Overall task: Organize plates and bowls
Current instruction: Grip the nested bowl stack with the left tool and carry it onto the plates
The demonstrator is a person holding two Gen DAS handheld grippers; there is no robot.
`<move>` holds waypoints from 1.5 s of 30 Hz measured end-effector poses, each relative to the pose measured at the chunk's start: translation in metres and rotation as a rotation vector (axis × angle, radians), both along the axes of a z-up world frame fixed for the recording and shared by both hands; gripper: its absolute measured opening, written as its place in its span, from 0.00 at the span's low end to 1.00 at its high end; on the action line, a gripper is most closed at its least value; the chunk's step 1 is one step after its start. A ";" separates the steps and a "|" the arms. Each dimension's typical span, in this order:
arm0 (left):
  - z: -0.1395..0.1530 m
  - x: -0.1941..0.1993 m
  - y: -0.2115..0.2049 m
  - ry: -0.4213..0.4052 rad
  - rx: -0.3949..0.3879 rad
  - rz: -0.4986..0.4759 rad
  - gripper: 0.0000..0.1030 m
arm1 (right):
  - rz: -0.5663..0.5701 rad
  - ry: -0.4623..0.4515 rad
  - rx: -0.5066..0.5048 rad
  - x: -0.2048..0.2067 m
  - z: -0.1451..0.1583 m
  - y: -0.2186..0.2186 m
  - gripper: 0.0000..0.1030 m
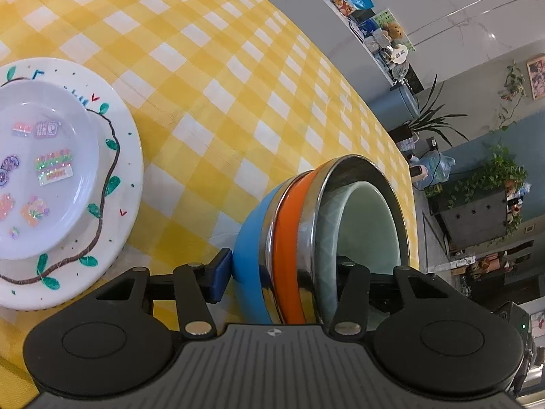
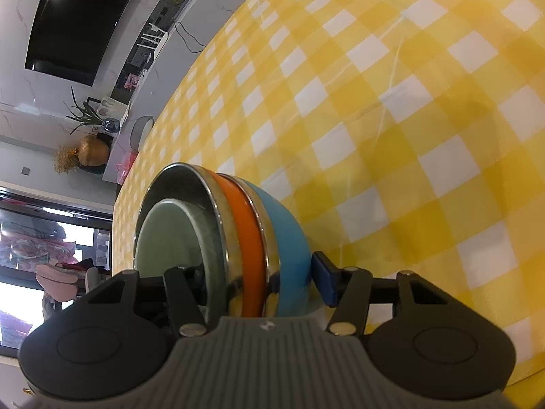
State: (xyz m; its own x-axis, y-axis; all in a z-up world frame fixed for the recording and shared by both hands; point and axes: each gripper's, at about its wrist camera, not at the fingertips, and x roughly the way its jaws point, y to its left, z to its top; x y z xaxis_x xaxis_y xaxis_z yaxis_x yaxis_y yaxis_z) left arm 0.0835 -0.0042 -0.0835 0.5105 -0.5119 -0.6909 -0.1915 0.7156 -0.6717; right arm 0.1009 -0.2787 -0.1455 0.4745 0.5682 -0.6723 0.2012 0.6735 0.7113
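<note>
We hold a nested stack of bowls (image 1: 306, 238) over the yellow-checked table (image 1: 221, 85), the left hand-held gripper (image 1: 282, 272) and the right hand-held gripper (image 2: 255, 274) each pinching opposite sides of the rim, one finger inside, one on the blue outer wall. Two stacked plates (image 1: 68, 177) sit nearby on the left. We judge it best to keep both grips level and lower together, so the pale inner bowl does not slide.
</note>
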 end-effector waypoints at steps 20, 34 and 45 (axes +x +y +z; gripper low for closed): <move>0.039 -0.017 0.026 -0.067 0.046 -0.007 0.55 | 0.043 -0.053 0.051 -0.014 0.022 0.027 0.51; 0.077 -0.044 0.123 -0.070 0.097 0.137 0.55 | 0.179 -0.078 0.118 -0.021 0.048 0.133 0.51; 0.048 -0.037 0.169 -0.003 0.049 0.227 0.55 | 0.241 -0.023 0.077 -0.003 0.036 0.189 0.51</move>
State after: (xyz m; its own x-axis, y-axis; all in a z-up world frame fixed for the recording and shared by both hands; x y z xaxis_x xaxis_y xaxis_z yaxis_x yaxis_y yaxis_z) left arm 0.0466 0.1649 -0.0352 0.6108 -0.3497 -0.7104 -0.3489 0.6865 -0.6380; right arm 0.0981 -0.0899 -0.1091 0.3333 0.7162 -0.6131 0.0245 0.6435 0.7650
